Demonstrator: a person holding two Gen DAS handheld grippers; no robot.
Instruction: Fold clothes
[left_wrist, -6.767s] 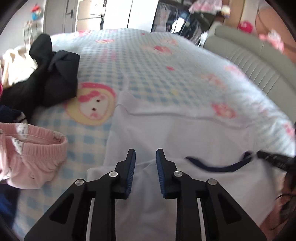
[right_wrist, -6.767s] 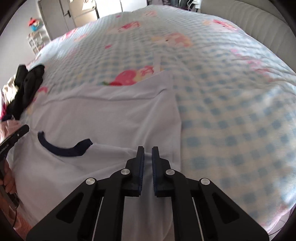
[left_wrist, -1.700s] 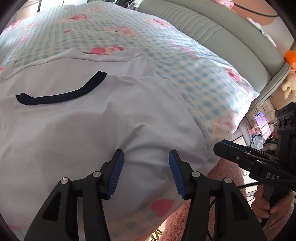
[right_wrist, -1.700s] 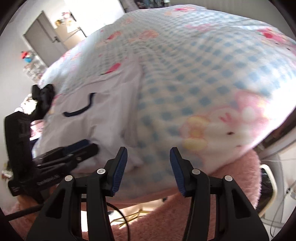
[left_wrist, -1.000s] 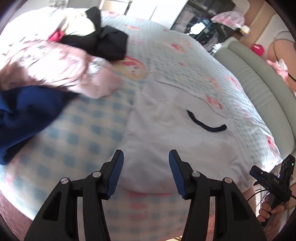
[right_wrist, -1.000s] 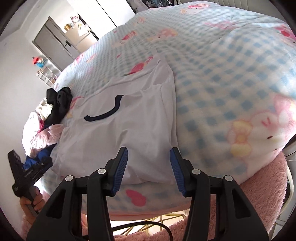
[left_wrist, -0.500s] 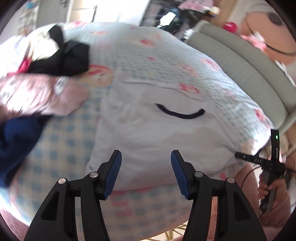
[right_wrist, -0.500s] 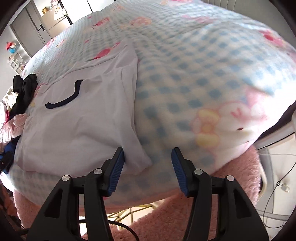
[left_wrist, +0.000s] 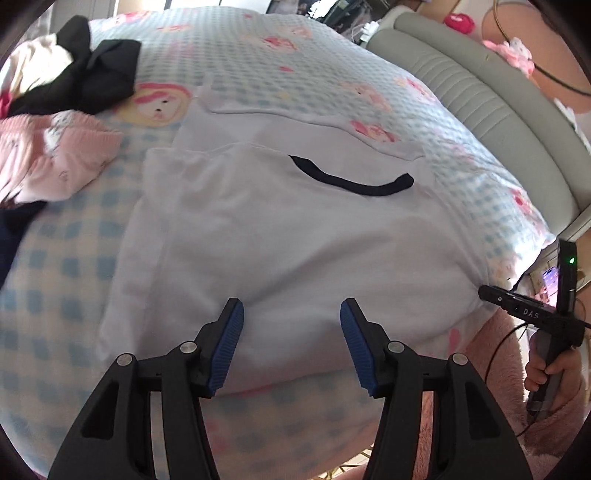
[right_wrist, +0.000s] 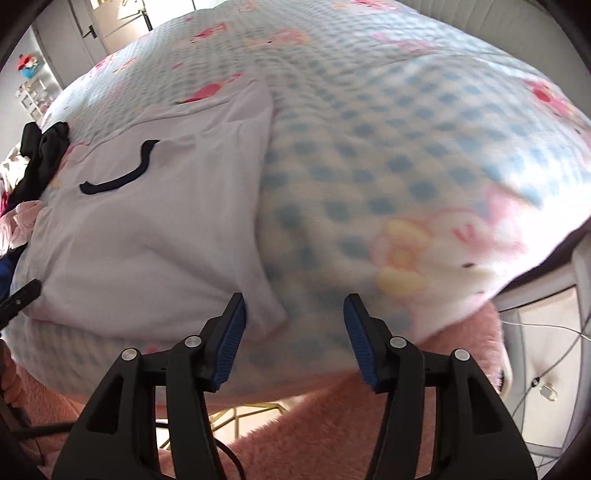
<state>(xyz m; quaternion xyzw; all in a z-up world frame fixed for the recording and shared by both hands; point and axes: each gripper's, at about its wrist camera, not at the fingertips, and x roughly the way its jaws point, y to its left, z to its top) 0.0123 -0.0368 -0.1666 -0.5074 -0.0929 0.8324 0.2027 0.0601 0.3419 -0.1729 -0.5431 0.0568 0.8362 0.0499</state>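
A white cotton T-shirt with a navy collar band (left_wrist: 295, 236) lies spread flat near the front edge of a bed covered by a blue-and-white checked blanket with pink cartoon prints (left_wrist: 258, 48). The navy band (left_wrist: 354, 181) curves across the upper middle of the shirt, and a folded layer of the same white cloth runs along its far side.

The left tool (left_wrist: 291, 343) hovers over the shirt's near hem with its blue-padded fingers (left_wrist: 231, 343) spread wide and nothing between them. The right tool (right_wrist: 293, 341) is also spread wide and empty; its left pad (right_wrist: 232, 339) sits just beside the shirt's near right corner (right_wrist: 267, 317), whether touching it cannot be told, while its other pad is over bare blanket. In the left wrist view the right tool (left_wrist: 535, 314) shows at the right edge, gripped by a hand (left_wrist: 546, 373), beyond the shirt's right side.

To the left of the shirt sits a heap of other clothes: a crumpled black garment (left_wrist: 99, 74), a pink ribbed garment (left_wrist: 62, 155) close to the shirt's left sleeve, cream cloth (left_wrist: 37, 66) behind, and dark blue fabric (left_wrist: 11, 232) at the edge. A grey padded headboard (left_wrist: 480, 99) borders the bed's right side. Pink fluffy fabric (right_wrist: 332, 435) lies below the bed's front edge.
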